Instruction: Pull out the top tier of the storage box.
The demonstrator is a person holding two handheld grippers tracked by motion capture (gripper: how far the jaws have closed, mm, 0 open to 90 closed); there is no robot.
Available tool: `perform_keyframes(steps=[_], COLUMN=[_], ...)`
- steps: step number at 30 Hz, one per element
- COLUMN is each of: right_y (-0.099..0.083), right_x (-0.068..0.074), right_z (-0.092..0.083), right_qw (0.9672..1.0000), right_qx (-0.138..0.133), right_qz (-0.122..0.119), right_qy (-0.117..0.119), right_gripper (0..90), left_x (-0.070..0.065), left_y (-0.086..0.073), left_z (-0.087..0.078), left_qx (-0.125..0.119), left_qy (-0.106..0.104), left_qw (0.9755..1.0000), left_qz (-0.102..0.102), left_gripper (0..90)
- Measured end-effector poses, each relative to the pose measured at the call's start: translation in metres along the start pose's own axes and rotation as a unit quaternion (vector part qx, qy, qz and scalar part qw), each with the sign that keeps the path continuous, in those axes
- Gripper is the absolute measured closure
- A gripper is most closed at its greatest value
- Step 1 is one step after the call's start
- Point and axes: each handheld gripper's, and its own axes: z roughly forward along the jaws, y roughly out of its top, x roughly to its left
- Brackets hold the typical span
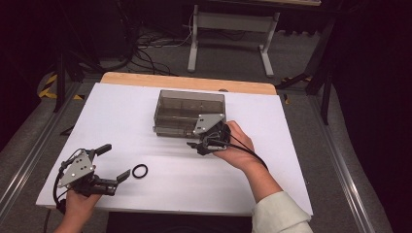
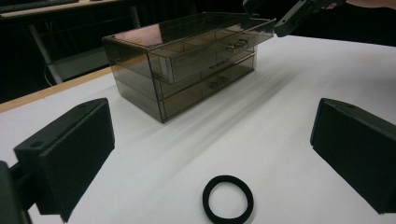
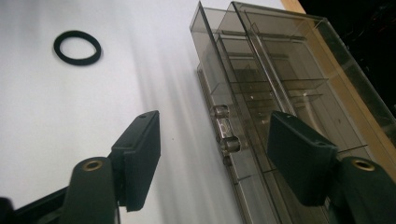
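Left gripper (image 1: 112, 160) near front edge of table (image 1: 291, 160), jaws wide apart, holding nothing. Black ring (image 1: 140, 170) flat on table just beside it. Farther back, right gripper (image 3: 212, 149) parted around handle (image 3: 224, 131) of top drawer (image 2: 210, 51), pulled partly out of box (image 1: 189, 112); pads not touching.

A lab recording bay, not a home.

I work at a table (image 1: 121, 102) with a white top and bare wooden back edge, walled in by black curtains (image 1: 374, 73). Grey floor behind carries loose cables (image 1: 150, 53), a white desk frame (image 1: 228, 34) and yellow-black hazard tape (image 1: 48, 85); metal rails (image 1: 29, 155) flank me.
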Motion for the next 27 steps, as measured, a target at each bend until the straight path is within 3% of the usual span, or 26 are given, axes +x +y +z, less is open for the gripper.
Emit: perform_keyframes(steps=[11, 12, 14, 18, 27], right_y=[0.003, 0.003, 0.003, 0.0, 0.0], right_x=[-0.01, -0.011, -0.01, -0.013, -0.011], right_z=[0.012, 0.013, 0.014, 0.02, 0.032], right_qw=[0.999, 0.9987, 0.9989, 0.9979, 0.9958], right_qx=[0.044, 0.048, 0.047, 0.062, 0.083], right_qz=[-0.006, -0.017, -0.007, -0.011, -0.033], right_qy=[-0.001, -0.001, -0.003, -0.01, -0.02], right_gripper=[40.5, 41.2, 41.7, 44.4, 47.8], left_x=[0.0, 0.0, 0.0, 0.001, 0.001], left_y=[0.0, 0.0, 0.0, 0.0, 0.0], left_z=[0.0, 0.0, 0.0, 0.0, 0.0], left_qx=[0.0, 0.0, -0.001, -0.001, 0.001], left_qy=[0.0, 0.0, 0.0, -0.001, -0.001], left_qw=[1.0, 1.0, 1.0, 1.0, 1.0], left_qz=[0.001, 0.0, 0.0, 0.001, 0.002], left_gripper=[0.6, 0.6, 0.6, 0.7, 0.6])
